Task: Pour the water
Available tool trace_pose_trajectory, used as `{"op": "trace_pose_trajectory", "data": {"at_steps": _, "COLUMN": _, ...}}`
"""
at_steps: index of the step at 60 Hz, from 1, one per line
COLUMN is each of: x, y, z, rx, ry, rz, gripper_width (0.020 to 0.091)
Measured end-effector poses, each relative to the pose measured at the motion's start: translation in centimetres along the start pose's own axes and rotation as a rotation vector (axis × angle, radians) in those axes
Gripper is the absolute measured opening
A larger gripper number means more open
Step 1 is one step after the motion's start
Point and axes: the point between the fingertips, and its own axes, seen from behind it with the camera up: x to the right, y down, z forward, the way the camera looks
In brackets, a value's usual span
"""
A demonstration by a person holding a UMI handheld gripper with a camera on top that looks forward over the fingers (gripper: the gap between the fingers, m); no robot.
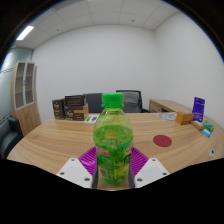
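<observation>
bottle: green plastic bottle [112,140] with a green cap, upright, standing between the two fingers of the claw [113,165].
claw: both fingers [83,166] sit against the lower sides of the bottle, purple pads pressed to its label; judged clamped on the bottle.
bottle position: close in front of the camera, over the near edge of the tabletop [60,142]; whether its base rests on the surface or is lifted cannot be told.
cap: appears fitted on the neck; judged that no water can leave until it is off.
receiver: a red round item [163,141] lies on the tabletop to the right, well apart; whether it is a vessel cannot be told.
risk 1: thin bottle wall may buckle under the clamp, causing slip or spurt.
risk 2: tilting with the grip low on the body may let the bottle pivot between the pads.
risk 3: pouring with no vessel beneath would wet the tabletop.
surface: light wood tabletop, curved, wide.
room: white walls, ceiling light strip [25,33], black chair [128,99] beyond the bottle, boxes [72,106] at the far side, shelving [25,95] to the left.
</observation>
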Motion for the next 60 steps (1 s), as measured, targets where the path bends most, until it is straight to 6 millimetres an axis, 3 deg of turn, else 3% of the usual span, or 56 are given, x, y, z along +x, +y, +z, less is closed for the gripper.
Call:
{"op": "trace_pose_trajectory", "data": {"at_steps": 13, "x": -1.0, "y": 0.0, "z": 0.0, "rx": -0.049, "ry": -0.022, "rz": 0.035, "gripper_width": 0.0419}}
{"op": "trace_pose_trajectory", "data": {"at_steps": 23, "x": -6.6, "y": -0.6, "z": 2.5, "rx": -0.145, "ry": -0.129, "rz": 0.242, "gripper_width": 0.0418}}
{"op": "trace_pose_trajectory", "data": {"at_steps": 28, "x": -9.5, "y": -1.3, "z": 4.5, "rx": -0.213, "ry": -0.166, "rz": 0.424, "gripper_width": 0.0417}}
{"op": "trace_pose_trajectory", "data": {"at_steps": 35, "x": -11.5, "y": -3.8, "z": 7.3, "rx": -0.255, "ry": -0.186, "rz": 0.760, "gripper_width": 0.0417}}
{"op": "trace_pose_trajectory", "data": {"at_steps": 47, "x": -11.4, "y": -8.8, "z": 10.1, "rx": -0.206, "ry": -0.207, "rz": 1.295, "gripper_width": 0.0417}}
{"op": "trace_pose_trajectory", "data": {"at_steps": 60, "x": -10.5, "y": -11.0, "z": 11.6, "rx": -0.193, "ry": -0.242, "rz": 1.695, "gripper_width": 0.0420}}
